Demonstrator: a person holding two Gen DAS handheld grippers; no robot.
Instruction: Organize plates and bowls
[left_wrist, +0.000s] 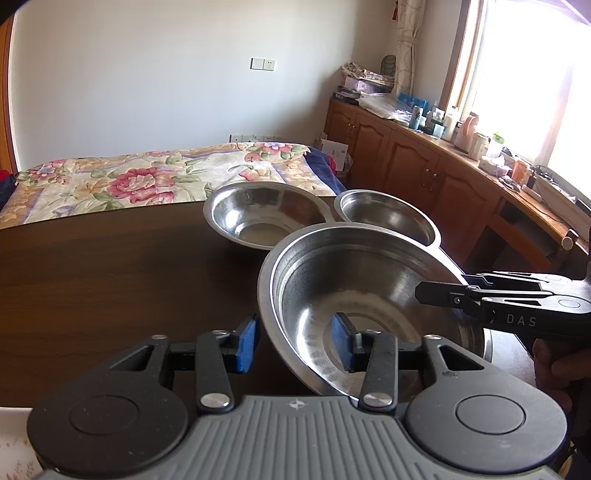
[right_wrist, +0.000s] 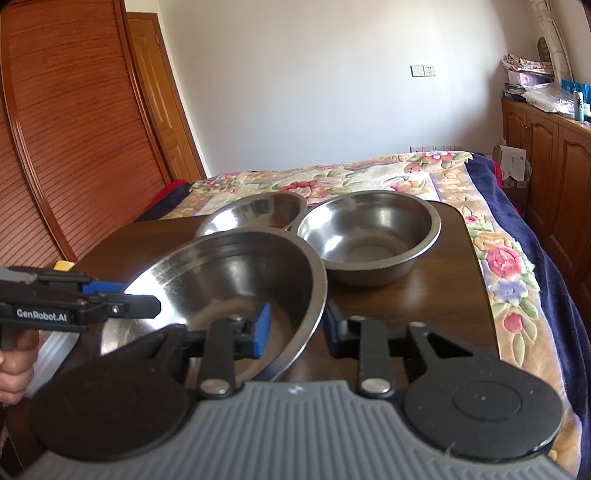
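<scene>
A large steel bowl hangs tilted over the near right part of the dark wooden table. My left gripper is shut across its left rim, one blue pad inside and one outside. My right gripper grips the right rim the same way and enters the left wrist view from the right. Under the tilted bowl a second steel rim shows. A wide shallow bowl and a deeper bowl stand side by side at the table's far edge.
A bed with a floral cover lies right behind the table. Wooden cabinets with clutter on top run along the right wall under a window. A slatted wooden wardrobe stands on the left. A hand holds the left gripper's handle.
</scene>
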